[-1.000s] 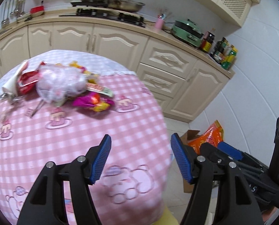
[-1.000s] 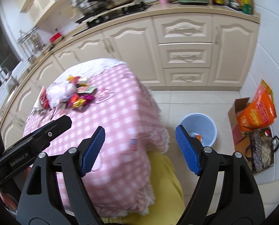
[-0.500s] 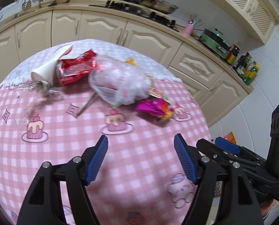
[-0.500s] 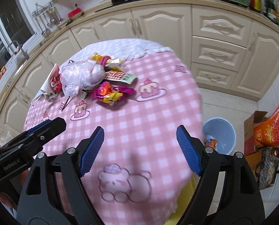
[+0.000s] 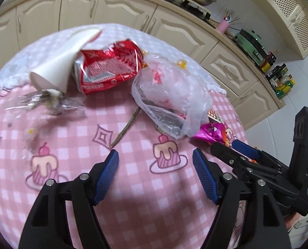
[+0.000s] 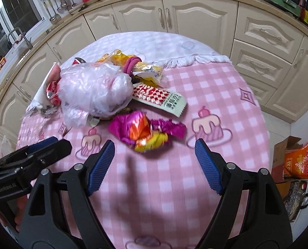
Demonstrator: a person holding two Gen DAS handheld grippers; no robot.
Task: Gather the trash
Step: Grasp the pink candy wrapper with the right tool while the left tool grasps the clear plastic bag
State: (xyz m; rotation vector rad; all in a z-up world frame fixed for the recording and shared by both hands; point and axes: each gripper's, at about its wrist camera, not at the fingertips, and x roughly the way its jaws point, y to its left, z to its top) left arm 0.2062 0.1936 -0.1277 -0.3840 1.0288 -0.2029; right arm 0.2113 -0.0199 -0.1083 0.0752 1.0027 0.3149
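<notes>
- Left gripper (image 5: 155, 161): over the near part of the surface (image 5: 133, 197), jaws wide apart after just opening further, nothing between the blue pads, only pink checked cloth below.
- Right gripper (image 6: 154, 152): beside it toward the right edge of the surface, jaws spread wide, empty, tips just short of the magenta foil wrapper (image 6: 145, 131).
- Magenta foil wrapper: crumpled, with orange and yellow showing, flat on the cloth near the middle of the surface, nearest piece of trash to the right gripper.
- Thin stick (image 5: 126, 127): slanting on the cloth just ahead of the left gripper, far end under the clear plastic bag (image 5: 172, 97).
- Clear plastic bag: bunched and puffy, in the middle of the trash pile, touching the magenta foil wrapper on its right side.
- Red-and-white checked packet (image 6: 160, 97): flat, partly tucked under the right side of the bag.
- Clear crumpled film (image 5: 46, 103): toward the left edge, blurred.
- Red foil bag (image 5: 108, 66): crushed, behind the film, against the bag.
- White paper cone (image 5: 67, 58): lying on its side, touching the red foil bag, close to the far-left edge.
- Yellow wrappers (image 6: 137, 66) with a pink ring: at the far side of the pile.
- Beyond the far edge: cream cabinets (image 6: 174, 16).
</notes>
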